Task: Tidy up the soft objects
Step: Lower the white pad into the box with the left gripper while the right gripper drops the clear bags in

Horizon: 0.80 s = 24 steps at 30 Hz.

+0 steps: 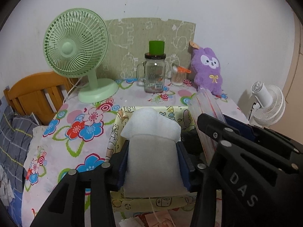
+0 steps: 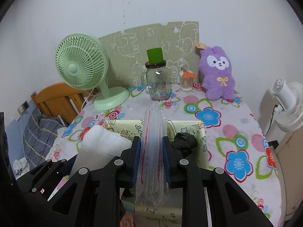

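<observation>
Left wrist view: left gripper is loosely cradling a light, squashy white foam sheet mid-body; right gripper is pinching limp, slippery clear bags.

A bedroom in a home: a wooden bed headboard and plaid bedding sit beside a surface draped in floral cloth, where a green desk fan, glass mug and purple plush rabbit stand against a white wall.
</observation>
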Tool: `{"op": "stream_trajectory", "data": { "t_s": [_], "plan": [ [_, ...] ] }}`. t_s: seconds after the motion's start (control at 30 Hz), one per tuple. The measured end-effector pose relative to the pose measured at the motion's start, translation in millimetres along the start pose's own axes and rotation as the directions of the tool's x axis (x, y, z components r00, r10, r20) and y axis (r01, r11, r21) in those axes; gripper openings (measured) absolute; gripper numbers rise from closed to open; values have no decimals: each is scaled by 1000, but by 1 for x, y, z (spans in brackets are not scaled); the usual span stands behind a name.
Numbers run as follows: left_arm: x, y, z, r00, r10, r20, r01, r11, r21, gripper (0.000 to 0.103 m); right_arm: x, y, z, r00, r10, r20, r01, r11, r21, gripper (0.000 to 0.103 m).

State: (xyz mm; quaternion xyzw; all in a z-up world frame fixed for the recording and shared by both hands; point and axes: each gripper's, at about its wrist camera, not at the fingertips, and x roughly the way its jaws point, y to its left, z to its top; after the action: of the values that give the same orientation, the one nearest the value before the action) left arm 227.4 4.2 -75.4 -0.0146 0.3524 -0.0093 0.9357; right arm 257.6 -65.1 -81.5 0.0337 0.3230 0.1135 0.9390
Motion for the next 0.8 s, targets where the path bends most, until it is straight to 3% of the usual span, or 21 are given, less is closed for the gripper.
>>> {"op": "stream_trajectory", "data": {
  "t_s": [0.27,0.57,0.67,0.73,0.8],
  "plan": [
    [10,4,-1,1000,-7,-27,6,1000,-8,80,26,3,-2,998,29,-50,-29,999,-12,25],
    [19,8,-2,999,-8,-49,7,1000,-15,81,38,5,-3,996,40,-77,-43,998,-38,27],
    [20,6,-3,999,-6,-50,5,1000,-9,81,41,4,-3,995,39,-88,-43,998,-40,34],
    [20,7,-2,999,-13,-52,13,1000,-13,83,40,4,-4,995,39,-88,-43,998,-39,53],
    [19,8,-2,998,-28,-53,27,999,-21,86,36,4,-4,997,42,-72,-45,998,-43,66]
  ]
}}
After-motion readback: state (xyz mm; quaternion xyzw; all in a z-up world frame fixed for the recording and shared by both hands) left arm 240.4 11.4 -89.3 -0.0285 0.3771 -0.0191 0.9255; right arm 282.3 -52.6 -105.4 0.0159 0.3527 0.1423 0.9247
